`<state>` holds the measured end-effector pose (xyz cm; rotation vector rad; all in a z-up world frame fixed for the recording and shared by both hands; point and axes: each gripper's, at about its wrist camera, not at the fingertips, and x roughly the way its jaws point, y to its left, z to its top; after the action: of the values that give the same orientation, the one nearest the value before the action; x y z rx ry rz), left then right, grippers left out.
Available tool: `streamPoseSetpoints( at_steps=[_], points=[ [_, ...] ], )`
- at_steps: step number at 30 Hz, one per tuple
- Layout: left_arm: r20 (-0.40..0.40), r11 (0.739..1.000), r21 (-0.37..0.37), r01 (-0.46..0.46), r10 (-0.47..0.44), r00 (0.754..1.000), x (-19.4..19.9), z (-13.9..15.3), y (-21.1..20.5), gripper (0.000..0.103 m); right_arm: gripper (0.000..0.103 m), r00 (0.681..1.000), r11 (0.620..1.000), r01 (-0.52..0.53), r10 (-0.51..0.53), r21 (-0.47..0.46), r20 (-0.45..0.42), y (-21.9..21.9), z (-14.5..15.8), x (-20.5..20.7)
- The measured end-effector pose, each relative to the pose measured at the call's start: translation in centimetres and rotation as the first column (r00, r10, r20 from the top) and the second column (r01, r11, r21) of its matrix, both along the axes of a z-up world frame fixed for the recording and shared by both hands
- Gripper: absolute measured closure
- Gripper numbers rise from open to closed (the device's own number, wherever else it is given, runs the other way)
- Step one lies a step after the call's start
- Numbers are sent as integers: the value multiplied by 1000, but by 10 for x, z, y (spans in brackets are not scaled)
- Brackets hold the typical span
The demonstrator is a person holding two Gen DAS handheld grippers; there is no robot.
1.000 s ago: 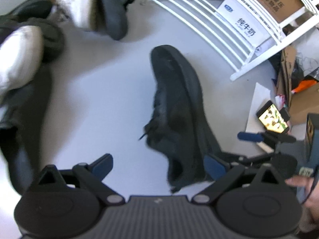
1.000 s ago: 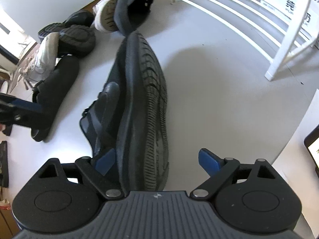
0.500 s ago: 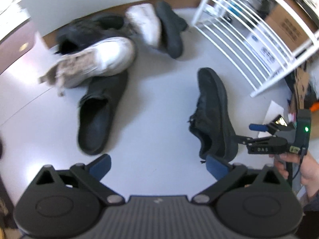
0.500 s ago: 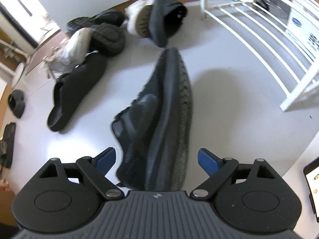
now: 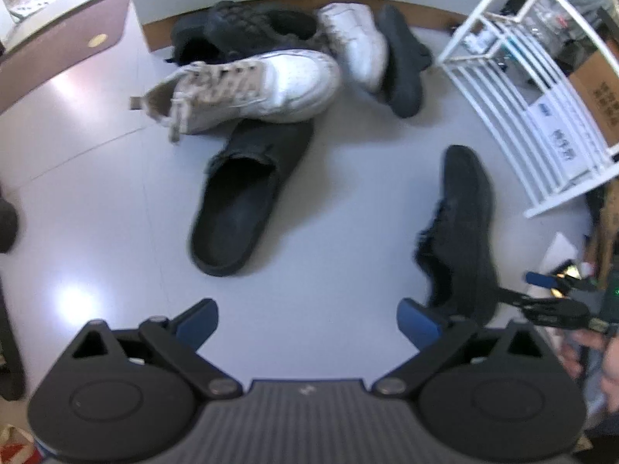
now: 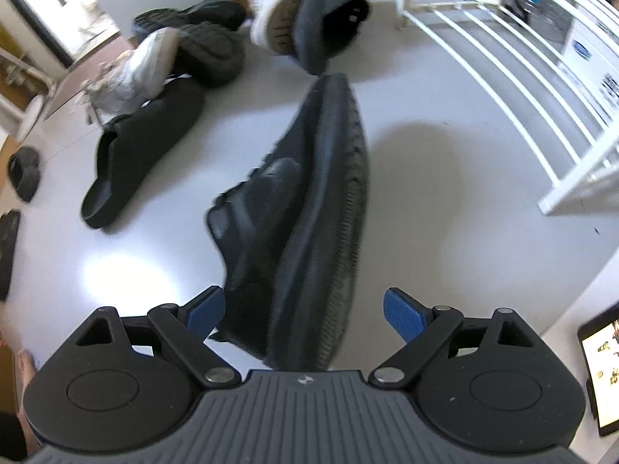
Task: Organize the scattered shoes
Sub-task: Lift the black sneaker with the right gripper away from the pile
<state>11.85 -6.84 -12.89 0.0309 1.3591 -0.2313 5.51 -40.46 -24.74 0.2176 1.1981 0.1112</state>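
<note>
1. On the floor [image 5: 348, 162] by the white rack [image 5: 541, 89], pretty much nothing looks sorted yet. The rack's slats look bare as far as I can see, and every shoe is still down on the floor.

2. The black sneaker [image 6: 309, 201] lies on its side, sole facing the rack, apart from the rest. The right tool [image 6: 305, 315] hangs over its heel end, spread wide with the heel between the blue pads, but they're not pinching it as far as I can tell.

3. The left tool [image 5: 307, 323] is spread too, its jaws having just eased in a touch, with nothing but bare floor between them. It's over a gap between the sneaker and a black clog [image 5: 247, 201].

4. Still to do, I'd guess: the clog, the white sneaker [image 5: 255, 89] resting on its toe, a second white shoe [image 5: 359, 46] and the dark ones heaped by the wall.

5. View differences: the left camera shows the right tool from outside, plus the hand [image 5: 603, 359] holding it. The right camera shows the sneaker's tread, a dark slipper [image 6: 25, 172] off to the left, and a lit screen [image 6: 603, 363] at the edge.
</note>
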Motion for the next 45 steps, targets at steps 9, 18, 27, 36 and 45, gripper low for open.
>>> streamPoseSetpoints(
  at_steps=[9, 18, 27, 36, 45],
  points=[
    [-23, 995, -20, -96, 96, 995, -23, 17, 42, 4, 12, 1000, 1000, -2, 3, -2, 18, 17, 3, 1],
    [38, 995, -48, -90, 92, 995, -54, 49, 58, 6, 12, 998, 1000, -13, 12, 14, 68, 35, 11, -1],
    [45, 996, -31, -86, 87, 995, -53, 46, 53, 6, 12, 993, 997, 83, -83, -4, 83, 14, 7, -2],
    [-2, 991, -55, -120, 120, 993, -41, 34, 53, 6, 12, 995, 996, 92, -91, -9, 37, 8, -14, 6],
    [-14, 994, -56, -98, 98, 995, -43, 32, 49, 6, 19, 992, 991, 122, -119, -59, 47, -5, -13, 5]
  ],
)
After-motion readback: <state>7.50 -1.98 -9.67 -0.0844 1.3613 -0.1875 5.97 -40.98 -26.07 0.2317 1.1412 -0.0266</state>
